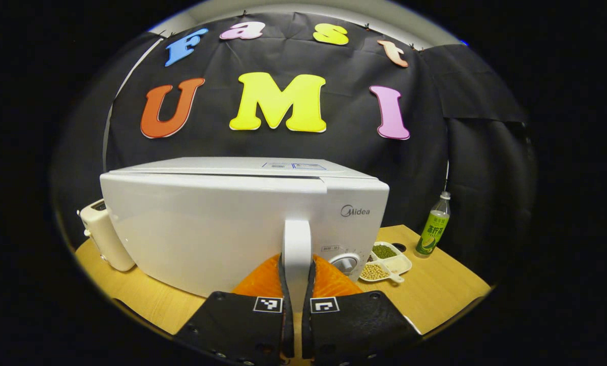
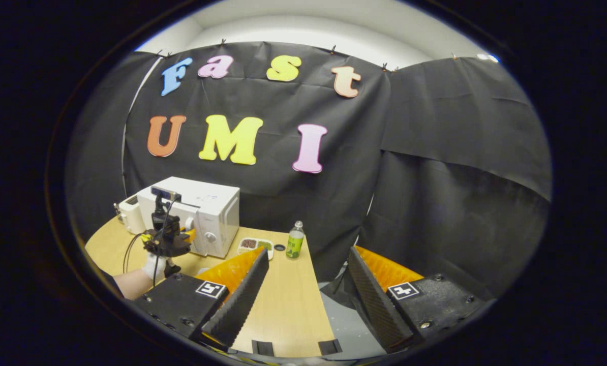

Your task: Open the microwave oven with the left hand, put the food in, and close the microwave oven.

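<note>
Handle, white upright bar [image 1: 297,251] on white box microwave oven [image 1: 222,223] | my left tool [image 1: 296,290] clamped around it, dead ahead | right tool [image 2: 306,284] wide open, empty, well apart over wooden counter [image 2: 283,305].

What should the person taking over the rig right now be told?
Left tool: shut on the white microwave door's upright handle. Right tool: open, holding nothing, over the wooden table's edge.
The white microwave oven stands on the table; its door looks just cracked. The white divided dish of beans sits to its right, beside a green bottle.
Left: swing door open, load food, close.
</note>
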### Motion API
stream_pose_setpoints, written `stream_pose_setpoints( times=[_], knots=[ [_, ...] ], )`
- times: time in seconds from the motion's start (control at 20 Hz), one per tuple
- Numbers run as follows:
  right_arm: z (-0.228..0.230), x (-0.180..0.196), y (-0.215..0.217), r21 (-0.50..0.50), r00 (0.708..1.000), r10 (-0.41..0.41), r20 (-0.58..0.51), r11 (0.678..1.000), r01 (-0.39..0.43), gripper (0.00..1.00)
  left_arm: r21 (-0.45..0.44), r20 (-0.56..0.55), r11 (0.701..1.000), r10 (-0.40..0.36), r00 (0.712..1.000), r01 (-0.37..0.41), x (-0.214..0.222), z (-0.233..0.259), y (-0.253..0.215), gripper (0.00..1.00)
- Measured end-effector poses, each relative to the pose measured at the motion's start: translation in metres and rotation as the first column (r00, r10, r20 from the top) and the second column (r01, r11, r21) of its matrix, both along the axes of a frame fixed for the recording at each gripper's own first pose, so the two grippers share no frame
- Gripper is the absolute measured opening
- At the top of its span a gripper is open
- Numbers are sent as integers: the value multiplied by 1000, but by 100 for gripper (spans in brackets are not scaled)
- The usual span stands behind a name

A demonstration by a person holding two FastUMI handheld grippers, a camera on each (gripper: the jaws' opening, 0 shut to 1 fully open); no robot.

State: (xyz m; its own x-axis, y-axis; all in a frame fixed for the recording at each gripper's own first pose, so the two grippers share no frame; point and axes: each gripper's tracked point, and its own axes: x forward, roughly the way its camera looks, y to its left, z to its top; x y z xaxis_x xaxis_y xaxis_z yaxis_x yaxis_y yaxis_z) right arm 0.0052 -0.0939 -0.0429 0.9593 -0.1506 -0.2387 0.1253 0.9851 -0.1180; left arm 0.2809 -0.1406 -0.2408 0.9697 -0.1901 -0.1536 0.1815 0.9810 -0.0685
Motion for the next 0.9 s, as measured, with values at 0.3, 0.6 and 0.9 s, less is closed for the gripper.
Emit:
stream_pose_setpoints(
  times=[0.3, 0.6, 0.9],
  knots=[
    [2, 8, 43, 6, 996, 93, 12, 996, -93, 100, 8, 26, 998, -62, 998, 62, -68, -5, 27, 6],
    [-5, 12, 106, 55, 975, 223, 5, 973, -223, 100, 32, -14, 998, -54, 998, 54, -132, -12, 78, 6],
    [-8, 3, 175, 67, 931, 364, 7, 929, -364, 97, 52, -60, 998, 33, 998, -30, -184, -19, 145, 6]
  ],
)
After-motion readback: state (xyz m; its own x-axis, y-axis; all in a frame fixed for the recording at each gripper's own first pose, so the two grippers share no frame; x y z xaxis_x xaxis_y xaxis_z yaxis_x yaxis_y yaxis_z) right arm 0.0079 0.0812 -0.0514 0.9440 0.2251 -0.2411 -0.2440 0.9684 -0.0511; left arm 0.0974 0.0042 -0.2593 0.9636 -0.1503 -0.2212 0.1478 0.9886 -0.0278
